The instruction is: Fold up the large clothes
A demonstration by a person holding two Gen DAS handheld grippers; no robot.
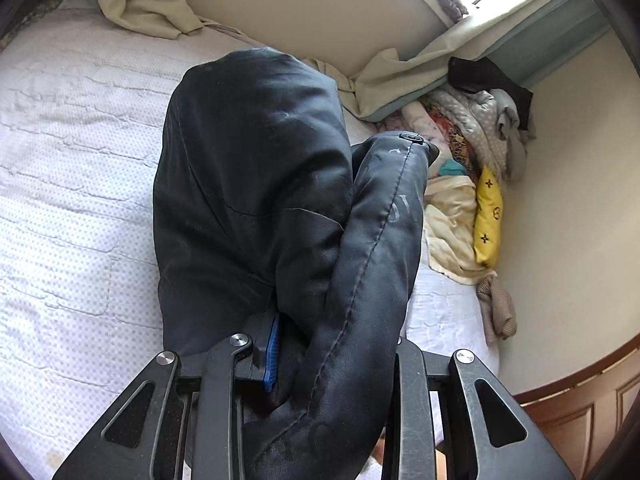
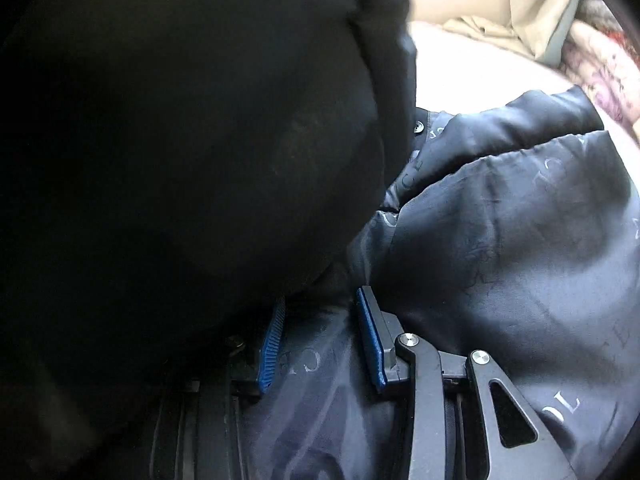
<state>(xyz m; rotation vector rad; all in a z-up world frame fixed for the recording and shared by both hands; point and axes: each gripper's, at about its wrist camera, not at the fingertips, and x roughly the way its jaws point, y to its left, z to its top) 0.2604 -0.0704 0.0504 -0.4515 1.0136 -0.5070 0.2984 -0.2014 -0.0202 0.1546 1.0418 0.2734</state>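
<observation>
A large dark navy padded jacket (image 1: 256, 184) with a faint letter print hangs bunched above the bed. My left gripper (image 1: 324, 360) is shut on a thick fold of it; one blue pad (image 1: 272, 356) shows on the left, and cloth hides the other. In the right wrist view the same jacket (image 2: 500, 240) fills most of the picture, its left part in deep shadow. My right gripper (image 2: 320, 344) is shut on a fold of the jacket, with both blue pads (image 2: 370, 340) pressing the printed fabric between them. A snap button (image 2: 418, 126) sits on the jacket's edge.
Below lies a bed with a white dotted quilt (image 1: 72, 184). A pile of mixed clothes (image 1: 472, 152) and a yellow printed item (image 1: 486, 216) sit in the corner by the cream wall. A beige cloth (image 1: 140, 4) lies at the bed's far end. A wooden bed frame (image 1: 580, 412) shows at bottom right.
</observation>
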